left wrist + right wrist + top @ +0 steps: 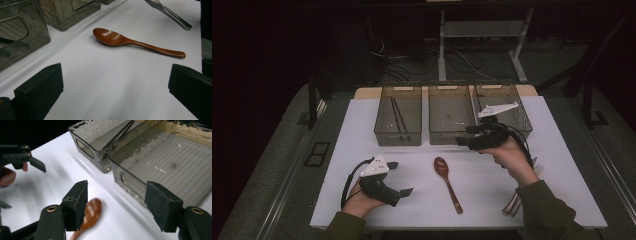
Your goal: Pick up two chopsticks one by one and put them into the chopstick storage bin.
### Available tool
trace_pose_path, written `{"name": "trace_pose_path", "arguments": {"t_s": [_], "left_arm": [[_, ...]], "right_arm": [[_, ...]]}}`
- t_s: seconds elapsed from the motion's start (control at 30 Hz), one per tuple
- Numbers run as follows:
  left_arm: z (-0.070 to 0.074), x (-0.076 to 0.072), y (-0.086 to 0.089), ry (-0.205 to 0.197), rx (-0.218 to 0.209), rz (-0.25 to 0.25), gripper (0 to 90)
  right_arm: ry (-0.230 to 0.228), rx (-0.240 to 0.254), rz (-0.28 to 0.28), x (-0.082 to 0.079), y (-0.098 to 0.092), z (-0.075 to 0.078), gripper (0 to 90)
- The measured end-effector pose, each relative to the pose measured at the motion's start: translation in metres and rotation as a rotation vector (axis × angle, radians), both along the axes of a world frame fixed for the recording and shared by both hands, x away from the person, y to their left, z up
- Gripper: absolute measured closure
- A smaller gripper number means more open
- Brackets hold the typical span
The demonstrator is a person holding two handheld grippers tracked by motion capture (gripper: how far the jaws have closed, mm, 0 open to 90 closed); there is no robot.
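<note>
The right gripper (463, 141) hangs above the table (362, 130) just in front of the middle bin (449, 120), its jaws spread with nothing between them; in the right gripper view the bare white tabletop and the bin's near wall fill the gap, and the bowl of the wooden spoon (447, 182) peeks out from behind one black jaw. The left gripper (399, 177) rests low at the near left of the table, jaws wide apart and empty, aimed across open surface at the spoon. The spoon lies flat near the middle of the table, bowl toward the bins, handle toward the near edge, well apart from both grippers, with free room all round it. It is smooth, glossy, reddish-brown wood, with an oval bowl and a slim handle. Three smoky translucent plastic bins stand in a row along the far edge, each with a cut-out handle slot; the left bin (398, 115) holds dark chopsticks (398, 116), and the right bin (507, 107) is partly covered by the right gripper's grey plate. Metal forks (517, 197) lie near the right edge, largely hidden by the right forearm.
</note>
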State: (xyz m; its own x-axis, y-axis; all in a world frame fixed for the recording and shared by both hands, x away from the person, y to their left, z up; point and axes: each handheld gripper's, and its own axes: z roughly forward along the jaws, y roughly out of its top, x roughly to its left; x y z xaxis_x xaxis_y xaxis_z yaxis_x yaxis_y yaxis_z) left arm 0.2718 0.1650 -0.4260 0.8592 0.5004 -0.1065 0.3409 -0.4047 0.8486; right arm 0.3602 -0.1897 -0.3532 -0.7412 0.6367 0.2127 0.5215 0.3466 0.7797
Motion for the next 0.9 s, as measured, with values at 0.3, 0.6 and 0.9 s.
{"name": "trace_pose_path", "arguments": {"t_s": [0.3,0.6,0.9], "left_arm": [[0.002,-0.001,0.001,-0.009,0.003,0.004,0.0],[0.001,0.0,0.001,-0.005,-0.001,0.008,0.0],[0.003,-0.002,0.002,-0.01,0.002,0.006,0.0]], "right_arm": [[-0.003,0.046,-0.018,-0.027,-0.037,-0.012,32.7],[-0.021,0.061,-0.062,-0.045,-0.067,-0.028,30.1],[-0.053,0.056,-0.108,-0.064,-0.09,-0.043,26.0]]}}
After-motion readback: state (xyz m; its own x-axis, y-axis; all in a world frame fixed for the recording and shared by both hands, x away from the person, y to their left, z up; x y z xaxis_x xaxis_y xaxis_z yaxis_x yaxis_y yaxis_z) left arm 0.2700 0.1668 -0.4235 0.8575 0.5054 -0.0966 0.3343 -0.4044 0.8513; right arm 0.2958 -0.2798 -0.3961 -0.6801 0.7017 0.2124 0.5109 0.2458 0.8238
